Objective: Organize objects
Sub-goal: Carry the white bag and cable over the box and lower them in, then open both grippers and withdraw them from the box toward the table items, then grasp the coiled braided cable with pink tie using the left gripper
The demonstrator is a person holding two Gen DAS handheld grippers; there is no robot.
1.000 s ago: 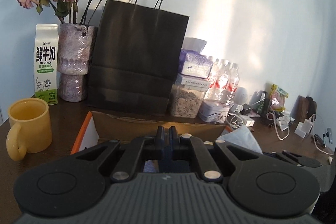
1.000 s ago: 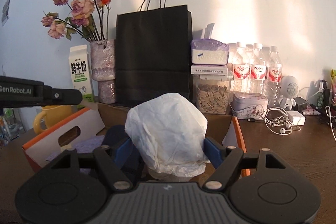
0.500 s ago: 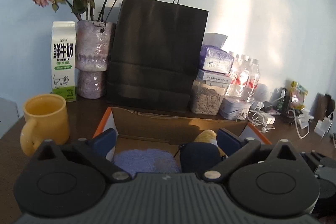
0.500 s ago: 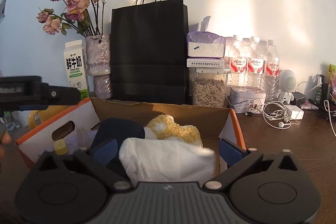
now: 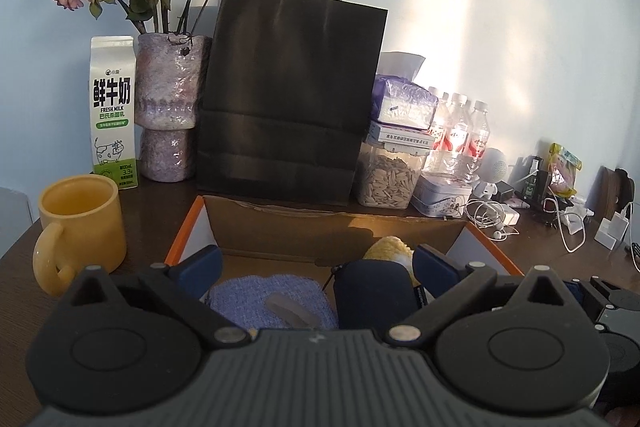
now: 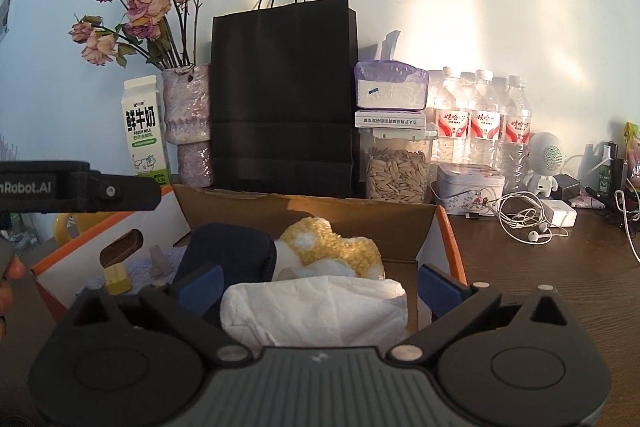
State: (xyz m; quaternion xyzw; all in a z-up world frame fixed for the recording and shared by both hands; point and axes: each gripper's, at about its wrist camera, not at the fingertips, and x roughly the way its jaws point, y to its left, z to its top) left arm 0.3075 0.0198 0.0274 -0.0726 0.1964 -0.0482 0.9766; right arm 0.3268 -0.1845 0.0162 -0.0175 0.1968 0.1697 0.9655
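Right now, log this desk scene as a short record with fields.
box: open cardboard box with orange edges, on the dark table
inside: white tissue wad, yellow plush, dark blue pouch, purple cloth
left gripper: jaws open, holding nothing
right gripper: jaws open above the wad
behind box: black paper bag
left of box: yellow mug

The blue cloth (image 5: 276, 301) lies half hidden behind the gripper body.
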